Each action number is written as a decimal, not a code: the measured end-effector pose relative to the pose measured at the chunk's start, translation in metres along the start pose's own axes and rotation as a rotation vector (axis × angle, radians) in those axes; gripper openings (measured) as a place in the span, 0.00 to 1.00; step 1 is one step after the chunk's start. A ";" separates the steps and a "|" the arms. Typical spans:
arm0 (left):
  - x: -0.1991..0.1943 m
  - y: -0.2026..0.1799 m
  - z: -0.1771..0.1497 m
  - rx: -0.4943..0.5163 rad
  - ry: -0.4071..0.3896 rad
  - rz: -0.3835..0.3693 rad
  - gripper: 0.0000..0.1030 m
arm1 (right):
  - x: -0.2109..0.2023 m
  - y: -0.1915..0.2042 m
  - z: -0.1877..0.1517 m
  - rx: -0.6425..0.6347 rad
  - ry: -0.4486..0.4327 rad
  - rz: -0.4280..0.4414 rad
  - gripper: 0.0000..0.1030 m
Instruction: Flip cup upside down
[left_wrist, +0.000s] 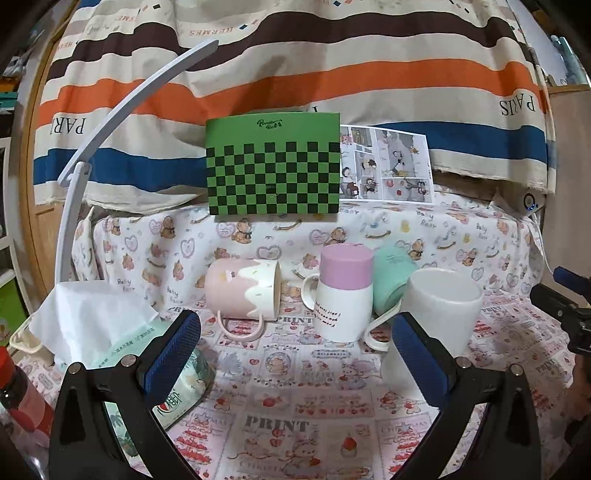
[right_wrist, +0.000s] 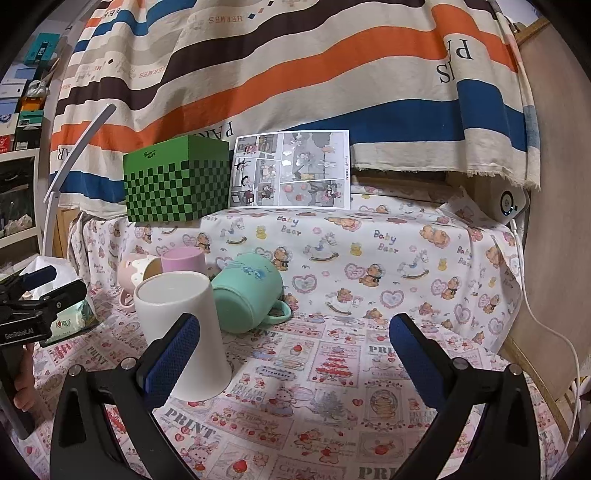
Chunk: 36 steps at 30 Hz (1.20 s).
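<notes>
Several cups stand in a row on the printed cloth. A plain white cup (left_wrist: 441, 306) (right_wrist: 184, 328) stands upside down, base up. A white mug with a pink base (left_wrist: 344, 291) also stands upside down. A pink-and-cream mug (left_wrist: 242, 293) lies on its side, mouth to the right. A mint mug (right_wrist: 248, 291) (left_wrist: 389, 280) lies on its side behind. My left gripper (left_wrist: 295, 358) is open and empty in front of the mugs. My right gripper (right_wrist: 295, 354) is open and empty, its left finger (right_wrist: 173, 362) just in front of the white cup.
A green checkered box (left_wrist: 273, 166) and a comic sheet (right_wrist: 291, 170) stand at the back. A tissue pack (left_wrist: 110, 332) and a red-capped bottle (left_wrist: 18, 398) sit at the left. A white lamp arm (left_wrist: 110, 110) curves overhead. A white cable (right_wrist: 546, 325) runs along the right edge.
</notes>
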<state>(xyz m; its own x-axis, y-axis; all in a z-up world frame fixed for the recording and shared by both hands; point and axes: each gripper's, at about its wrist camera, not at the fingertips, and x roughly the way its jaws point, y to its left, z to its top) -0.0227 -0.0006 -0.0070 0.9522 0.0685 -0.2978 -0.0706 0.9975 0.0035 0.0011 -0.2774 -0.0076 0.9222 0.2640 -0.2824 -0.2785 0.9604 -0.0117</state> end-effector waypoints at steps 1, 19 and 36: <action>-0.001 -0.001 0.000 0.004 -0.004 0.001 1.00 | 0.000 0.000 0.000 -0.003 -0.001 0.000 1.00; -0.001 -0.003 -0.001 0.004 0.005 0.008 1.00 | -0.001 0.001 -0.001 -0.009 -0.001 0.021 1.00; 0.000 -0.002 0.000 -0.001 -0.002 -0.009 1.00 | 0.000 0.000 0.000 0.004 0.002 0.004 1.00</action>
<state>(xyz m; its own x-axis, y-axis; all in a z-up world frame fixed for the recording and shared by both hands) -0.0229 -0.0031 -0.0069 0.9534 0.0595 -0.2956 -0.0622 0.9981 0.0002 0.0015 -0.2769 -0.0075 0.9207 0.2677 -0.2840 -0.2810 0.9597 -0.0064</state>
